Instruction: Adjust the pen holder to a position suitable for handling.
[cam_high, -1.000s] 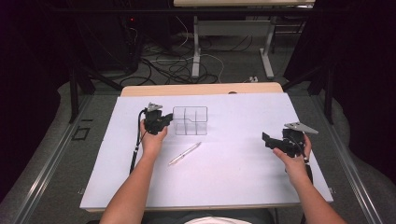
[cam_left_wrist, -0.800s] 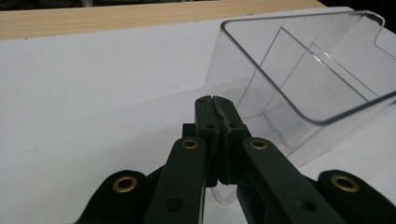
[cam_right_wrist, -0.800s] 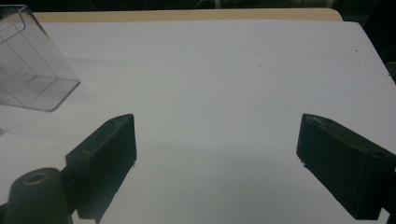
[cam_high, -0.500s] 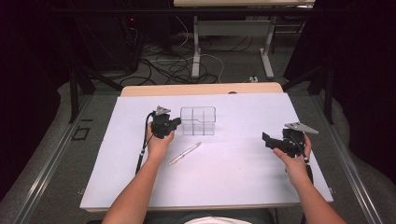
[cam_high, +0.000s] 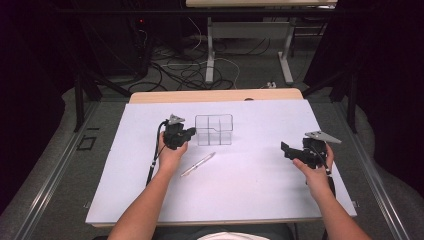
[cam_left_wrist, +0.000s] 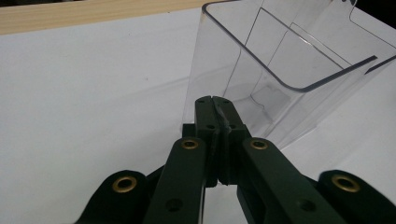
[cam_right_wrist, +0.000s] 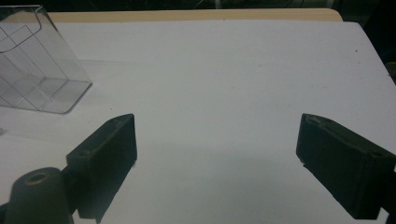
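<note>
Left gripper view: clear, round-cornered plastic organizer (cam_left_wrist: 289, 60)

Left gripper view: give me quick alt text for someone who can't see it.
The left gripper, its two black jaws shut together with nothing between them, points at the near wall of a clear plastic organizer with inner dividers. The organizer stands on a white table cover; a strip of wooden table edge runs along the top.

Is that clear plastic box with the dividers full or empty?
Empty. The clear box shows bare dividers and a bare floor in the left gripper view; the pen lies outside it on the table.
</note>
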